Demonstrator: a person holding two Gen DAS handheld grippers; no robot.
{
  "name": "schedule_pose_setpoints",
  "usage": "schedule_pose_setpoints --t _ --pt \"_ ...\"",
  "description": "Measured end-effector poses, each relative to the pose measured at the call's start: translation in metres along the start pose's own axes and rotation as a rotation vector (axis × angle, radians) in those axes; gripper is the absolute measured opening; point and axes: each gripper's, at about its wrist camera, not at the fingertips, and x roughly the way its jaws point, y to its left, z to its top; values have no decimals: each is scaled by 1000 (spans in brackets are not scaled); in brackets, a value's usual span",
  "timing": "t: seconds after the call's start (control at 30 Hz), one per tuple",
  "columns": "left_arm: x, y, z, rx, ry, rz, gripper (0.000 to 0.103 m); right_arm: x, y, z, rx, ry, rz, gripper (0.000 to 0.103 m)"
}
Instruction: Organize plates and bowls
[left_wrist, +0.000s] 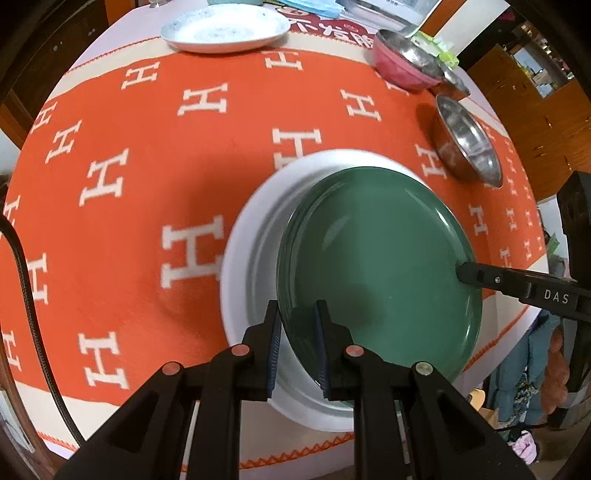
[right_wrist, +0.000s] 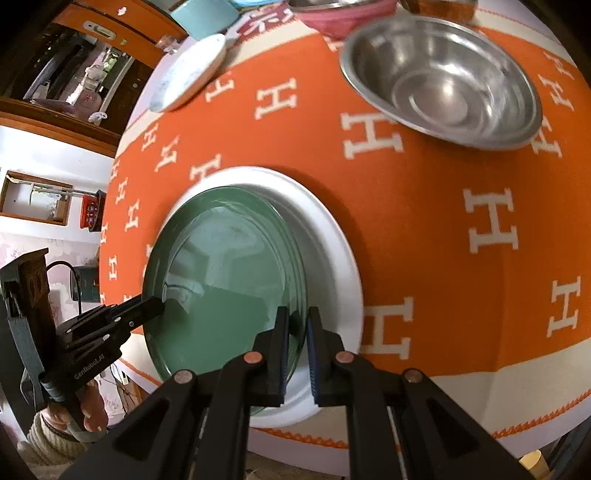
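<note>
Both grippers are clamped on the green plate, the left gripper on its near rim and the right gripper on the opposite rim. Ahead of the fingers it hangs over the white plate, probably not yet touching. Glazed, stiff and breakable, it looks slippery, so opposite-rim holds suit it.

Green plate over white plate

A deep green plate sat over a plain white plate. The cloth was orange, patterned with cream H letters and cream-bordered. One bowl was silver, another pink-sided; the far plate white, grey-speckled.
</note>
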Motion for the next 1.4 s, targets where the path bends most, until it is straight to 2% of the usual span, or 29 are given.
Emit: schedule_pose_setpoints --t 0.27,0.43,0.53,0.63,0.77,0.87,1.07,1.33,1.4 --pt "11 0 -5 -48 -9 59 15 16 -3 -1 -35 35 5 10" --pt "8 4 -7 -73 -26 51 18 21 4 2 -58 51 -25 13" --pt "7 2 -9 -72 -31 49 23 19 9 -1 -87 43 -50 14" --pt "2 -1 -13 -71 -43 41 35 17 14 -5 -120 40 -75 15" --pt "-13 -9 -16 -39 -100 60 46 12 18 -10 -139 33 -87 23" --pt "-24 -15 -16 -22 -133 74 54 7 22 -12 -157 14 -99 24" --pt "-43 -17 -17 -30 -163 56 59 -10 32 -18 -194 -23 -88 24" --pt "-63 -25 -22 -6 -206 51 60 -26 49 -25 -234 -49 -74 24" --pt "-68 -27 -22 -1 -219 50 65 -29 52 -25 -241 -53 -74 24"
